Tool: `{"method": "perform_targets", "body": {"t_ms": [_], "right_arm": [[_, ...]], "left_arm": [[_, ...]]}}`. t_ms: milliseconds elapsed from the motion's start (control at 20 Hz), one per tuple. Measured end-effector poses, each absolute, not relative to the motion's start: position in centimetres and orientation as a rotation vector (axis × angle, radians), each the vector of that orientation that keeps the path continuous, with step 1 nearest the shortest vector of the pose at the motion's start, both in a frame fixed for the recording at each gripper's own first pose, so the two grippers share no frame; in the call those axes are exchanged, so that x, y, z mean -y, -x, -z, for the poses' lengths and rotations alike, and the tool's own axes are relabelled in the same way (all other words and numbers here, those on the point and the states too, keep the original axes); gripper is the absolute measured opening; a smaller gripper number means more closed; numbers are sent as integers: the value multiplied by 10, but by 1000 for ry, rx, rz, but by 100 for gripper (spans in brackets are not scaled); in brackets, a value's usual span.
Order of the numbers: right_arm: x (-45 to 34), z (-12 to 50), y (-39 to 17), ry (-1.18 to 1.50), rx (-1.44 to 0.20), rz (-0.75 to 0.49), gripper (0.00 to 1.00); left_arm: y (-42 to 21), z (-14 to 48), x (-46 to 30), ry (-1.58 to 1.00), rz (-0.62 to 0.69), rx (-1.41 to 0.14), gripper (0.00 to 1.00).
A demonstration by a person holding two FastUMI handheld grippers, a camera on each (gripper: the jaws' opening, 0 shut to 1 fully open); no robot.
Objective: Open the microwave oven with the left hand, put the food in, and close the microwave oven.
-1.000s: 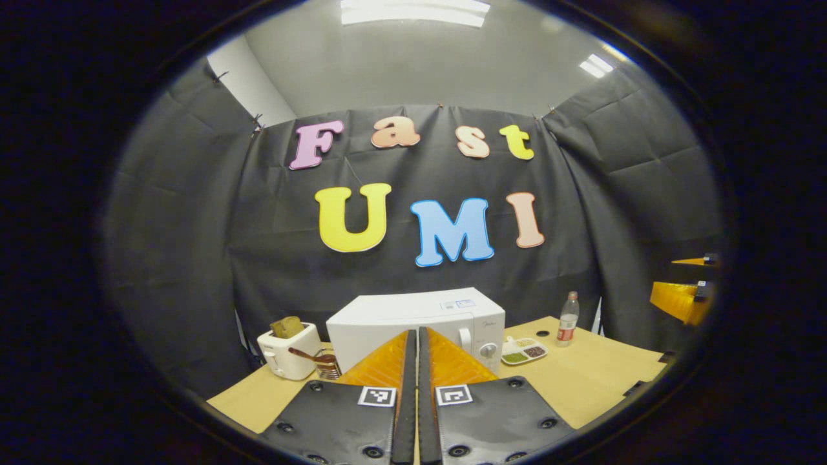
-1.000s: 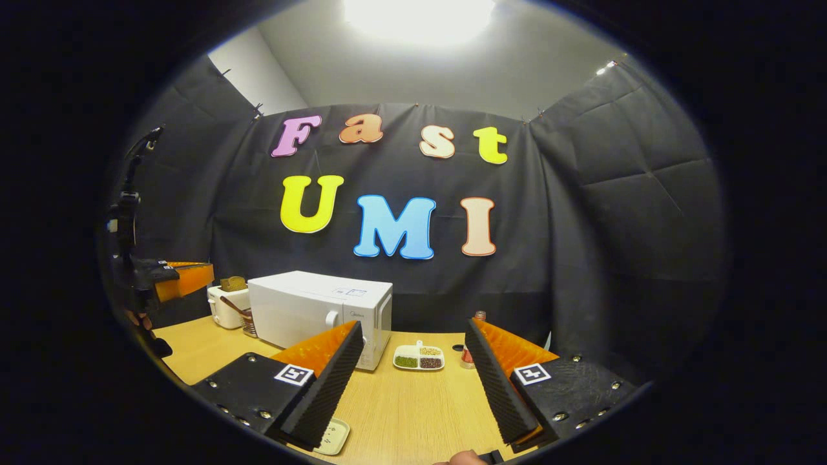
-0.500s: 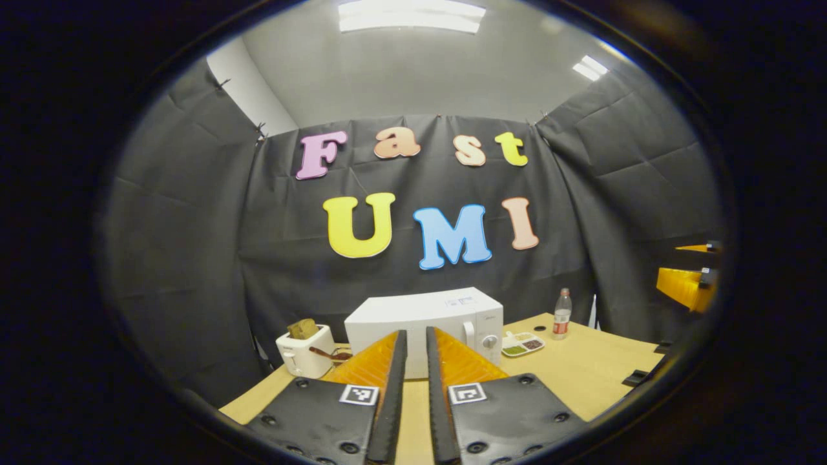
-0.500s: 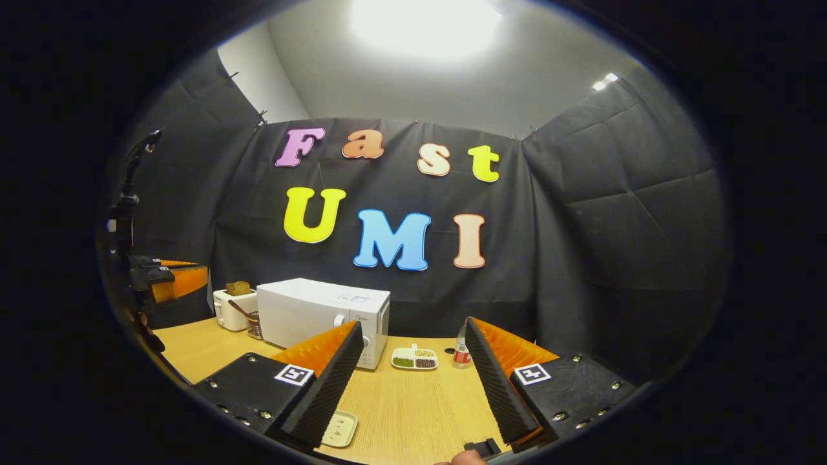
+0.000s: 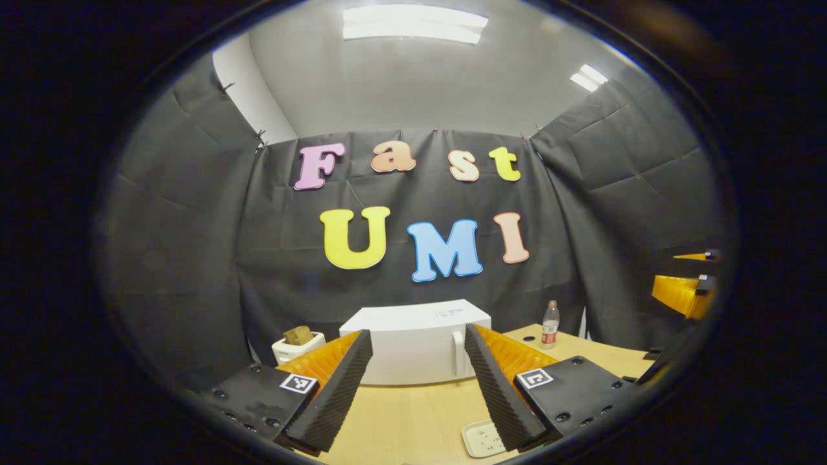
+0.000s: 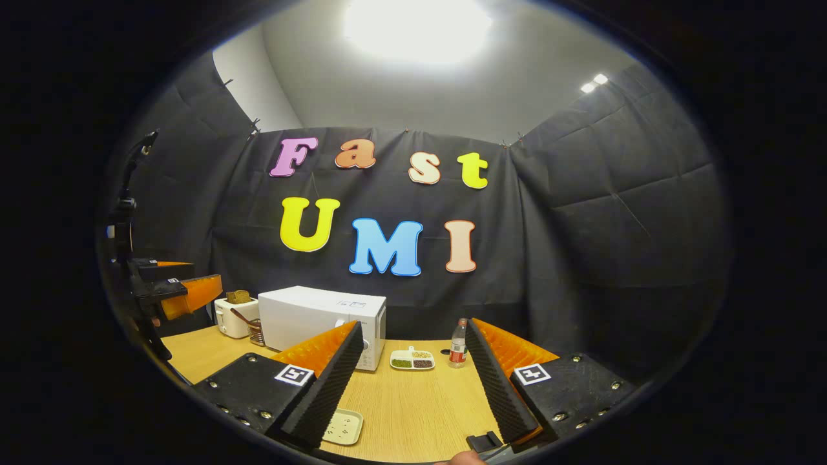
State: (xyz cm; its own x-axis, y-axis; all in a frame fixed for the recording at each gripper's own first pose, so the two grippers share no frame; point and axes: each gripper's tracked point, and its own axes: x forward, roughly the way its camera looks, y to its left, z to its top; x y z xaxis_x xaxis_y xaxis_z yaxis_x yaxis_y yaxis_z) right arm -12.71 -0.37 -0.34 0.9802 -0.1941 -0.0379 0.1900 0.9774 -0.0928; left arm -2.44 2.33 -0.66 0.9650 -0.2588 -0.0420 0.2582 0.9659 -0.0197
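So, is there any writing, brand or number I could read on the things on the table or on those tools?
Nothing reads clearly.
Microwave oven: the sticker on top and a small mark on the front are both too small to read.
Bottle: red label, blurred.
Small tray: tiny marks, unreadable.
Right tool: a black-and-white pattern square on each finger, no words.

Nothing can be read. The microwave (image 6: 326,318) has a small sticker on its top and a faint mark on its front, both too small to make out. The bottle (image 6: 457,351) wears a red label, illegible. Each gripper finger carries a square black-and-white marker (image 6: 294,374), a pattern without words.
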Motion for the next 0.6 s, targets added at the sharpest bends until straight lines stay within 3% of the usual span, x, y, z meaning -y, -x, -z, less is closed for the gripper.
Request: {"method": "perform_targets", "body": {"t_ms": [600], "right_arm": [[-2,-9,116,60,-10,172,97]], "left_arm": [[32,0,-54,26,184,-9,99]]}}
